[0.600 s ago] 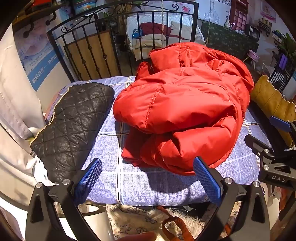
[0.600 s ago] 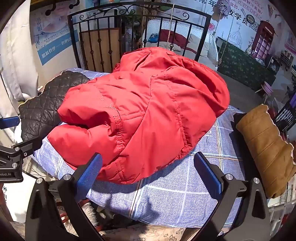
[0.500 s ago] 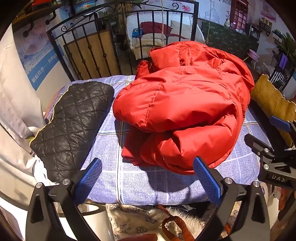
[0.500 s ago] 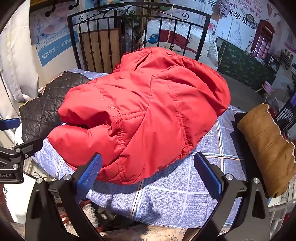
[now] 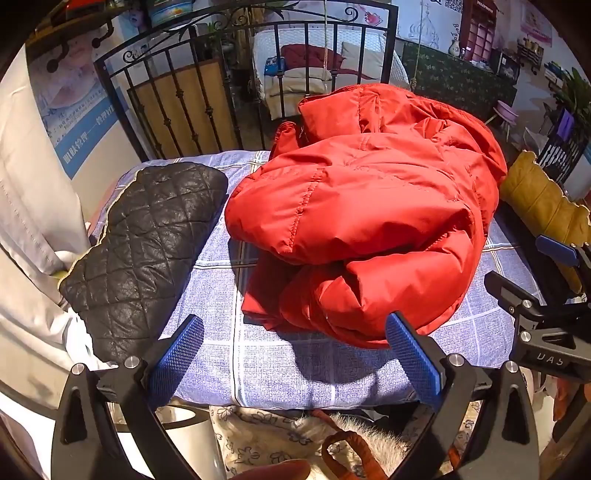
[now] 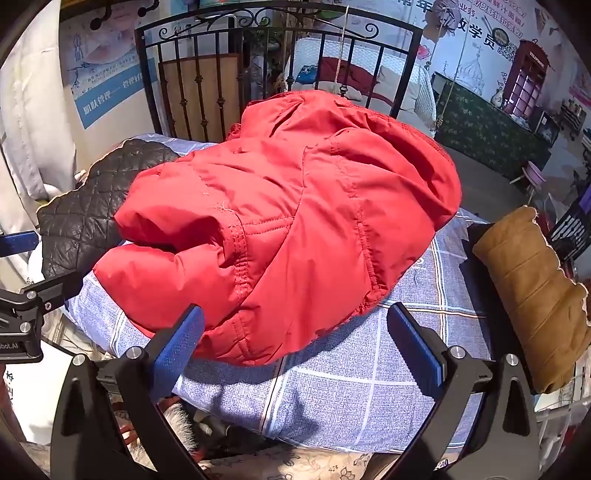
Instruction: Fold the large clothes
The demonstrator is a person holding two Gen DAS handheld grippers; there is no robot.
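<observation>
While the red jacket (image 5: 365, 221) lies bunched mid-bed, reaching the far edge, both claws, left (image 5: 295, 354) and right (image 6: 295, 350), hang spread and empty near the front edge; folding looks barely begun.

A red padded jacket (image 6: 288, 221) lies bunched in a heap on a bed covered by a blue checked sheet (image 6: 369, 387). The right hand-held gripper (image 6: 295, 343) hovers over the near edge of the bed, its blue-padded jaws wide apart and touching nothing; the jacket's near hem lies just beyond them. A black quilted jacket (image 6: 85, 214) lies to the left, partly under the red one. A brown cushion (image 6: 535, 295) sits at the right. Part of the left hand-held gripper (image 6: 22, 295) shows at the left edge. A black iron bed rail (image 6: 277, 18) stands behind.
</observation>
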